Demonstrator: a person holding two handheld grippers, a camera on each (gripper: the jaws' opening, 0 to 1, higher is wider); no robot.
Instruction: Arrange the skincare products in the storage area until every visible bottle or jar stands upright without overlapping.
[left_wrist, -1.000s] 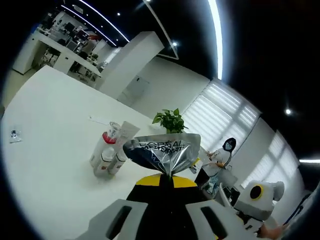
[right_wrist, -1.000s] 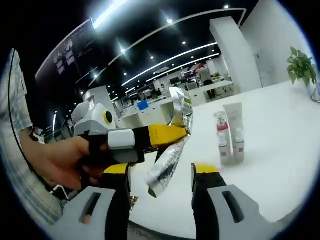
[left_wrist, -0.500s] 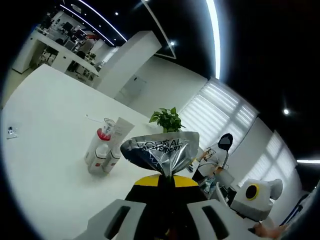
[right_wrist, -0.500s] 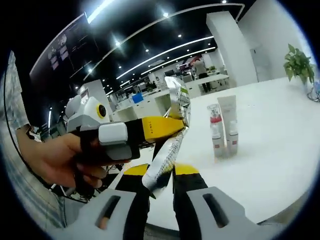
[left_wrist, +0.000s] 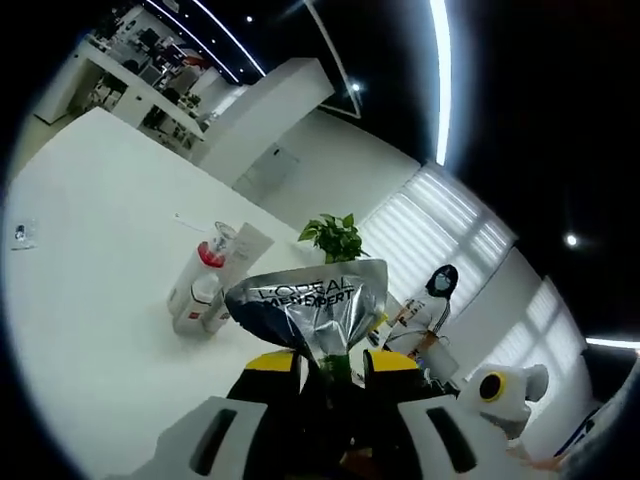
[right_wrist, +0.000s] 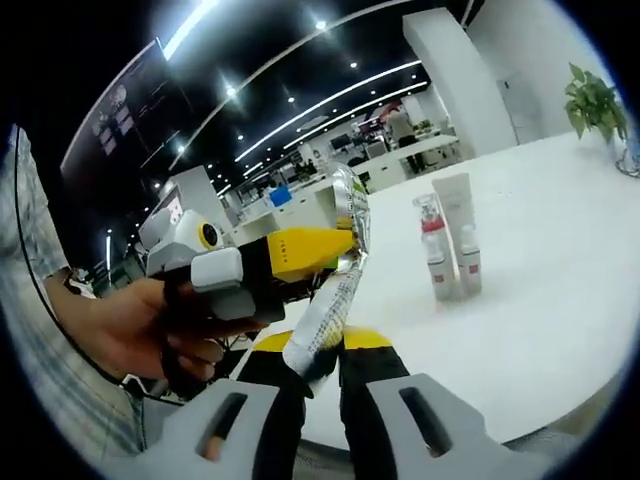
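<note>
Change noted: a second ago the right gripper (right_wrist: 318, 362) stood spread, its jaws either side of the hanging tube (right_wrist: 325, 320); half a second ago it had closed, and it now stays pressed onto the tube's lower end, at lower centre of the right gripper view. Over the same interval the left gripper (left_wrist: 334, 365) has gone from pinched tight on the tube (left_wrist: 310, 305) to jaws standing slightly apart, a dark gap showing between the yellow tips either side of the tube's neck. Whether the left pads are touching the tube cannot be told.

Judgement: this reads as a handover, left to right, so the tube can be turned and set down. The tube is in the air, well apart from the table (left_wrist: 90, 300); it is not yet standing, so the task is unfinished.

In the right gripper view the left gripper (right_wrist: 300, 252) crosses mid-frame, held by a hand (right_wrist: 120, 330).

Materials and shapes:
- Tube: silver foil-like skin, creased and reflective, flat crimped end fanned wide, dark printed lettering. Likely soft and prone to buckle under a hard pinch.
- Standing group (right_wrist: 447, 250), right of centre: a clear spray bottle with red collar, a tall pale flat tube, small white bottles. All upright, touching or just beside one another; they appear rigid plastic.
- Table: smooth, matte white.
- Jaws: grey bodies, yellow-and-black tips.
</note>
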